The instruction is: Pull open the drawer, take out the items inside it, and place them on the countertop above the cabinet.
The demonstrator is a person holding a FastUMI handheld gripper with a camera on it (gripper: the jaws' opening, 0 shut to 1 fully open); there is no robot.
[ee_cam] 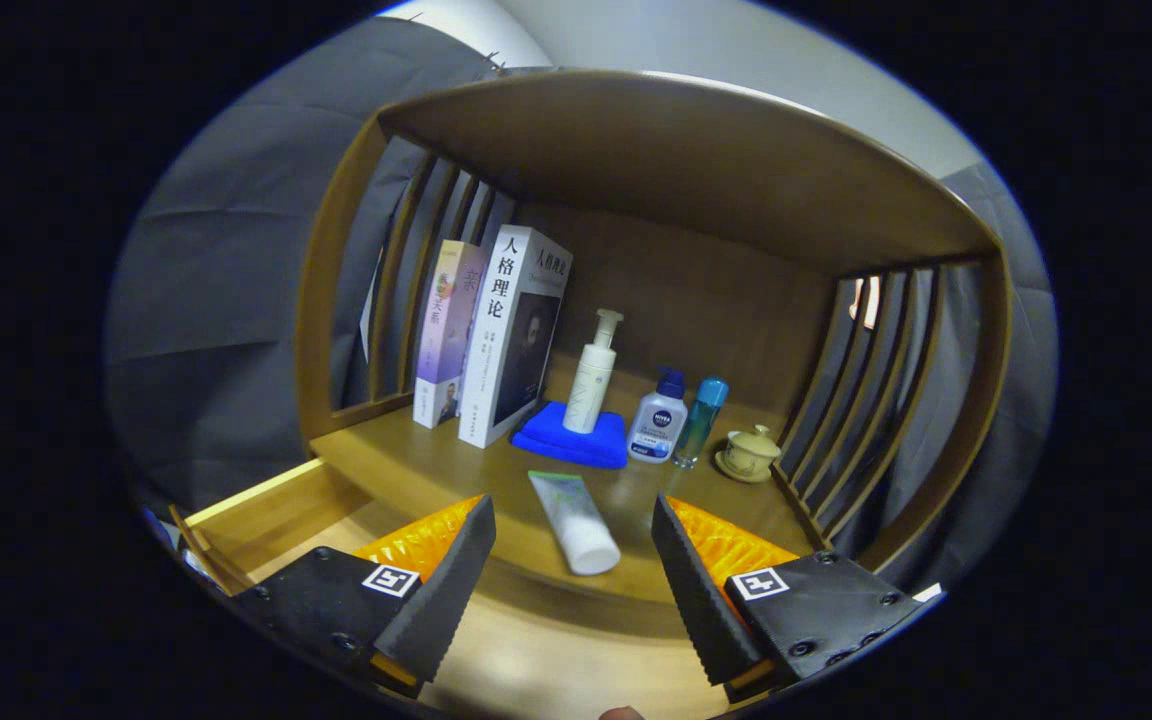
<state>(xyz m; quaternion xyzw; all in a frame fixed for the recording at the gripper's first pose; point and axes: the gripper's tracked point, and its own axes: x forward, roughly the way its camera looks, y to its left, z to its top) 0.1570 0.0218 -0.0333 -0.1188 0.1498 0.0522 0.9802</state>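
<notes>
Drawer [266, 520] seen pulled open below fingers, pale wood interior, contents not discernible. White squeeze tube [573, 522] laid flat on wooden countertop [416, 465], just ahead of gripper [573, 555] (fingers spread wide, nothing held). Beyond: pump bottle [593, 375] set upright on folded blue cloth [571, 436], two small bottles, lidded ceramic cup [750, 452], two upright books [491, 335].

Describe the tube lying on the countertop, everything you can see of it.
The tube is a soft squeeze tube, plastic by the look, white with a green band at its crimped end. It lies flat on the wooden countertop, cap end toward the front edge, crimped end pointing back at the blue cloth, apart from it. It sits just ahead of the open gripper, in line with the gap between the fingers, which do not touch it.
</notes>
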